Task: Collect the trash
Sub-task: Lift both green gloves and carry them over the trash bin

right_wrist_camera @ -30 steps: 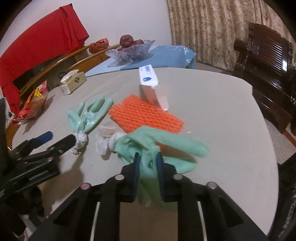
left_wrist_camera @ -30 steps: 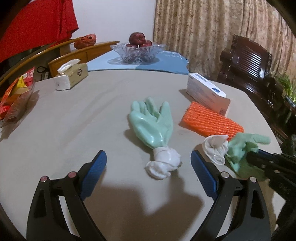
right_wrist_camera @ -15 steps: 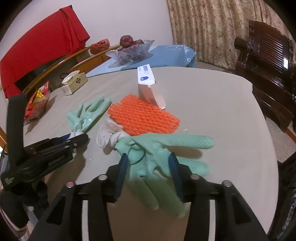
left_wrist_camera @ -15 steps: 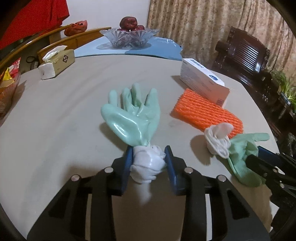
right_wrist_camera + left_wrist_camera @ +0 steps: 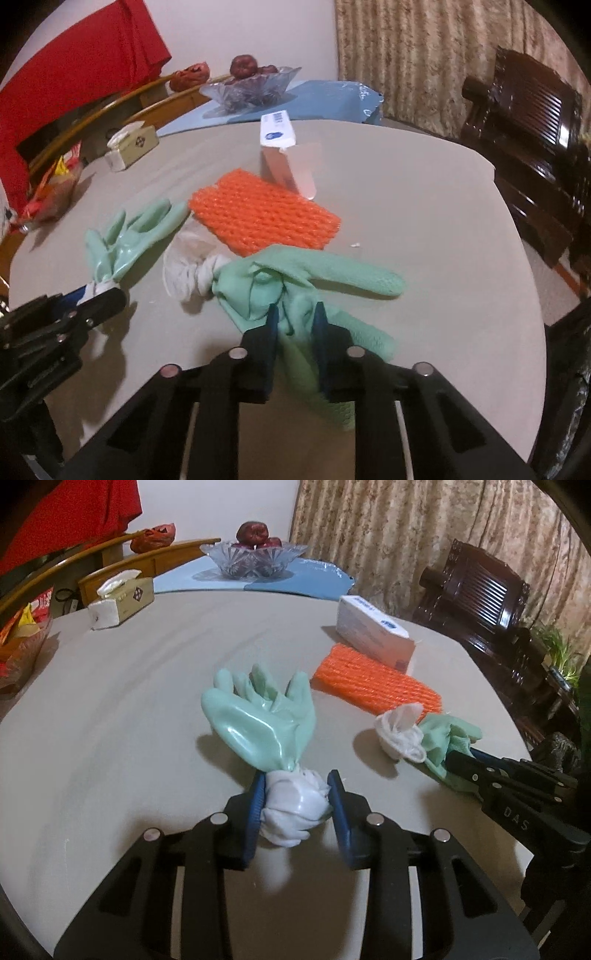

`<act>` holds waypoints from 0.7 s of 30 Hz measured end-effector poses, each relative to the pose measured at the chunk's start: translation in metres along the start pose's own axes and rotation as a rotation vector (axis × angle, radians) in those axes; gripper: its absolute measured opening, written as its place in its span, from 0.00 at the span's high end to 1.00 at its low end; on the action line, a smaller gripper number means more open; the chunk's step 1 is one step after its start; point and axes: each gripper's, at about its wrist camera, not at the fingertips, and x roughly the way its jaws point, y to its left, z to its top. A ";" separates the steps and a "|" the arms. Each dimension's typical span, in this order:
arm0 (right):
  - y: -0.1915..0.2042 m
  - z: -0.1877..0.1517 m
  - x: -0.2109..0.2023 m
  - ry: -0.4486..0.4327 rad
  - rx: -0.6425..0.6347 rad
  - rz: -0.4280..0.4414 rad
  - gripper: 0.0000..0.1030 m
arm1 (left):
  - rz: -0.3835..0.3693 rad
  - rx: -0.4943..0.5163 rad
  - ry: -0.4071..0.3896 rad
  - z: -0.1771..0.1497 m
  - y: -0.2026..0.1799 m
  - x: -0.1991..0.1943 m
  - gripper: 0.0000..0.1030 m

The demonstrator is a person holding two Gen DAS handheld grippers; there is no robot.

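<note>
Two mint-green rubber gloves with white cuffs lie on the beige table. My left gripper (image 5: 297,794) is shut on the white cuff of the left glove (image 5: 266,723), whose fingers point away from me. My right gripper (image 5: 297,319) is shut on the crumpled green body of the right glove (image 5: 295,280), with its white cuff (image 5: 188,273) to the left. In the left wrist view the right glove (image 5: 436,734) and right gripper (image 5: 476,764) show at the right. In the right wrist view the left glove (image 5: 129,236) and left gripper (image 5: 92,295) show at the left.
An orange foam net (image 5: 376,686) lies beyond the gloves, with a white carton (image 5: 373,631) behind it. A tissue box (image 5: 122,602) and a glass fruit bowl (image 5: 255,557) stand at the back. A snack bag (image 5: 18,642) is at the left edge. A dark wooden chair (image 5: 524,155) stands to the right.
My left gripper moved in and shut on the left glove's white cuff. My right gripper loosened for a moment and is shut again on the right glove's body.
</note>
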 end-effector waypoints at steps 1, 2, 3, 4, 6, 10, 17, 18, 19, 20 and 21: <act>-0.001 0.000 -0.004 -0.010 0.009 0.007 0.84 | -0.002 0.004 -0.009 0.001 -0.002 -0.005 0.68; -0.002 0.001 -0.007 -0.016 0.013 0.011 0.85 | -0.003 0.011 -0.020 0.001 -0.005 -0.010 0.68; -0.002 0.002 -0.012 -0.027 0.016 0.017 0.85 | -0.004 0.015 -0.026 0.002 -0.007 -0.013 0.69; -0.003 0.003 -0.018 -0.038 0.015 0.023 0.85 | -0.007 0.019 -0.037 0.002 -0.009 -0.018 0.69; -0.003 0.006 -0.028 -0.056 0.012 0.032 0.85 | -0.013 0.020 -0.055 0.003 -0.013 -0.028 0.69; -0.006 0.008 -0.052 -0.097 0.006 0.048 0.85 | -0.024 0.025 -0.085 0.005 -0.021 -0.045 0.69; -0.015 0.009 -0.093 -0.159 0.002 0.062 0.85 | -0.047 0.048 -0.115 0.008 -0.039 -0.065 0.69; -0.017 0.009 -0.097 -0.166 0.003 0.062 0.85 | -0.051 0.052 -0.120 0.008 -0.042 -0.068 0.69; -0.019 0.009 -0.101 -0.170 0.003 0.062 0.85 | -0.056 0.057 -0.126 0.009 -0.046 -0.071 0.69; -0.020 0.009 -0.105 -0.174 0.004 0.062 0.85 | -0.060 0.060 -0.131 0.009 -0.049 -0.073 0.69; -0.022 0.009 -0.110 -0.183 0.005 0.061 0.85 | -0.063 0.064 -0.135 0.009 -0.052 -0.076 0.69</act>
